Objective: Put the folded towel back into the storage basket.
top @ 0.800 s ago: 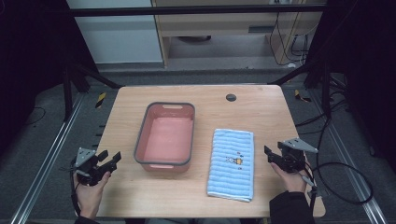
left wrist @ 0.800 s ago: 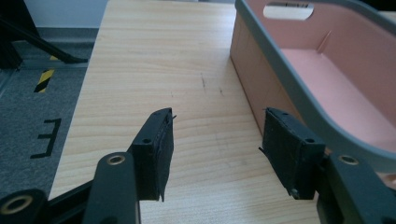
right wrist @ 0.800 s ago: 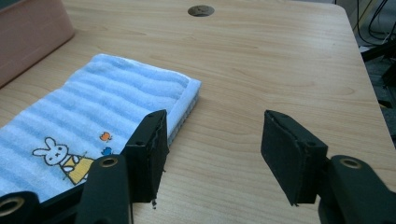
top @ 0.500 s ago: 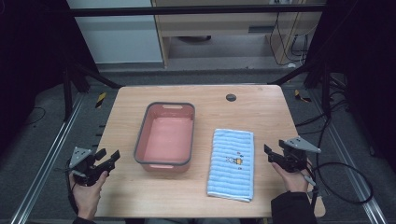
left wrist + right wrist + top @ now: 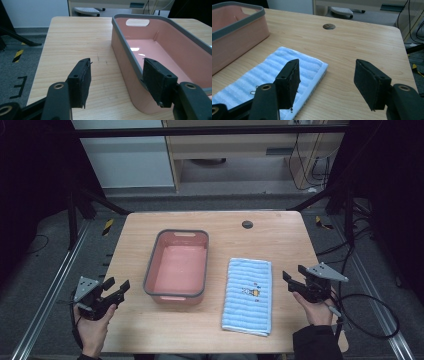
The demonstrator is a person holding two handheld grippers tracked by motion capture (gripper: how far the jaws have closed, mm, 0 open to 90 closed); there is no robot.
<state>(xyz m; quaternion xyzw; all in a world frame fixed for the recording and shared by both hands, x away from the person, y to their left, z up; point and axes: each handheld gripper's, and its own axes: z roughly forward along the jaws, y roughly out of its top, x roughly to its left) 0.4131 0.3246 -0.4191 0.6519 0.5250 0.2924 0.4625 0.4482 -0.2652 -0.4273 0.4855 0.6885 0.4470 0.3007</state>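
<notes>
High view: folded blue towel (image 5: 248,295) lies flat on the desk (image 5: 270,237) beside the pink tub (image 5: 177,265). Right tool (image 5: 296,281) hovers wide beside it, left tool (image 5: 116,289) wide too; best pinch the towel's near edge low.

High view looks down; both close gripper views share the basin (image 5: 130,62).
</notes>
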